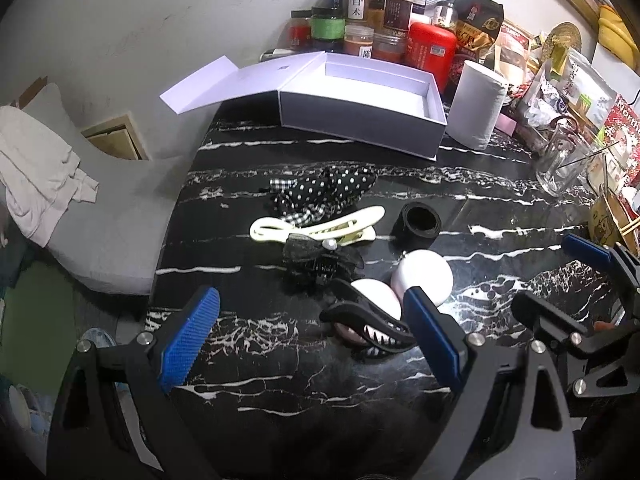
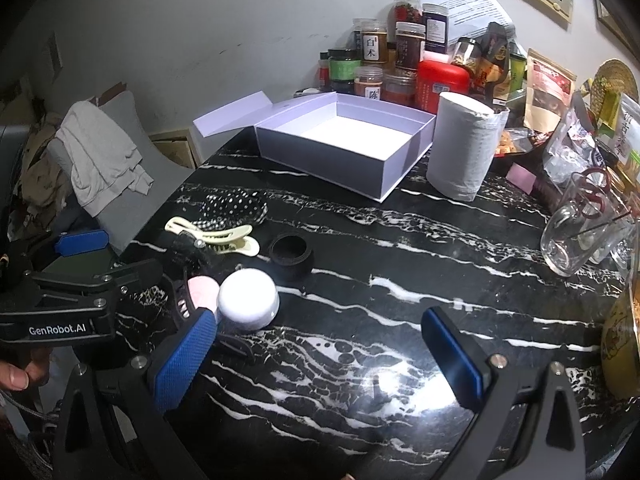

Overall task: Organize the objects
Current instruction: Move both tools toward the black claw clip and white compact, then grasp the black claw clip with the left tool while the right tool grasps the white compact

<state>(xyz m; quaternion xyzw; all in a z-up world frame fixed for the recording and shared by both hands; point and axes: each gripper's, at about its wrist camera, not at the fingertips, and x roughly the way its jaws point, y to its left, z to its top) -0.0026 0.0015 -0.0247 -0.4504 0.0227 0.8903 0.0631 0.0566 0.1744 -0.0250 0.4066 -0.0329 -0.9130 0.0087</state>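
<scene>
An open white box [image 1: 400, 114] [image 2: 320, 152] sits at the back of the black marble table [image 1: 320, 372] [image 2: 400, 280]. In front of it lie a polka-dot bow [image 1: 332, 188] [image 2: 234, 206], a cream hair clip [image 1: 316, 226] [image 2: 216, 236], a black mesh bow clip [image 1: 320, 258], a black band [image 1: 418, 222] [image 2: 290, 254], two white round items [image 1: 424, 276] [image 2: 248, 300] and a black claw clip [image 1: 368, 322]. My left gripper [image 1: 316, 340] is open above the claw clip. My right gripper [image 2: 320, 356] is open over bare table, right of the white items.
Jars and a red canister [image 1: 430, 50] [image 2: 440, 82] stand behind the box. A paper roll [image 1: 476, 104] [image 2: 460, 148] and a glass cup [image 1: 562, 160] [image 2: 580, 232] stand on the right among snack bags. A grey chair with cloth [image 1: 52, 176] [image 2: 104, 160] is left of the table.
</scene>
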